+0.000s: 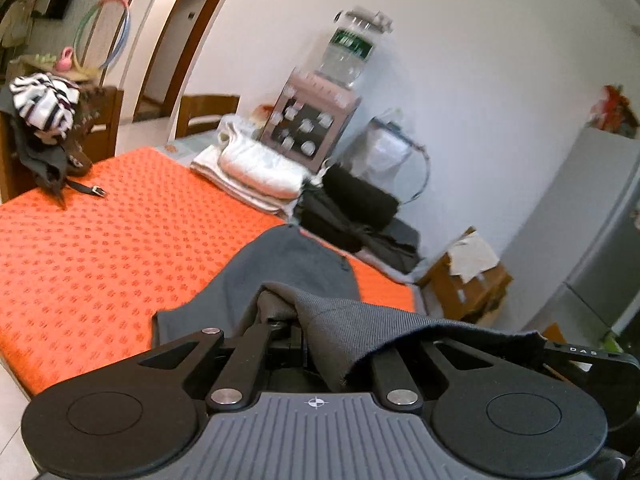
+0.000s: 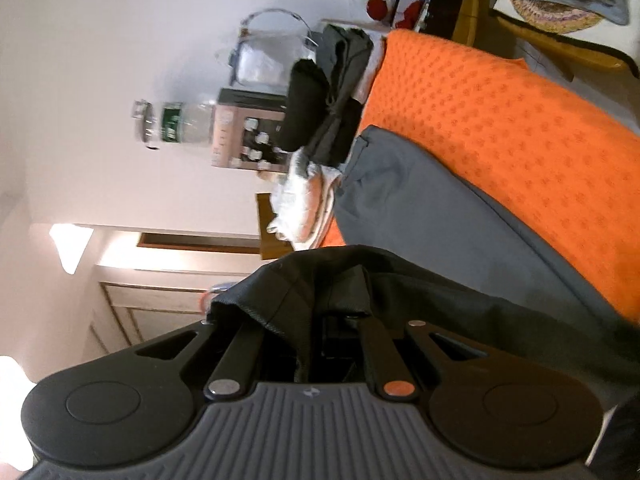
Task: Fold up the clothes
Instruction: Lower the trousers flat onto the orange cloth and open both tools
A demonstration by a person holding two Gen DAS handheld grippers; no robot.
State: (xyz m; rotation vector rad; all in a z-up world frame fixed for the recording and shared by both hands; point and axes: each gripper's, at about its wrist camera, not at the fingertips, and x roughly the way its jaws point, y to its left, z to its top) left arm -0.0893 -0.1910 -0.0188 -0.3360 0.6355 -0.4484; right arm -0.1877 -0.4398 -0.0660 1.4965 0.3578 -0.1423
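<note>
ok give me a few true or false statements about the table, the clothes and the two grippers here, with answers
1. The left gripper is shut on the grey garment. True.
2. The right gripper hangs open with nothing in it. False: it is also shut on the grey garment.
3. The table cover is blue. False: it is orange with a dotted pattern.
4. Folded white clothes lie at the far side of the table. True.
5. A striped black and white cloth lies flat on the cover. False: it sits bundled on a pile at the table's edge.
</note>
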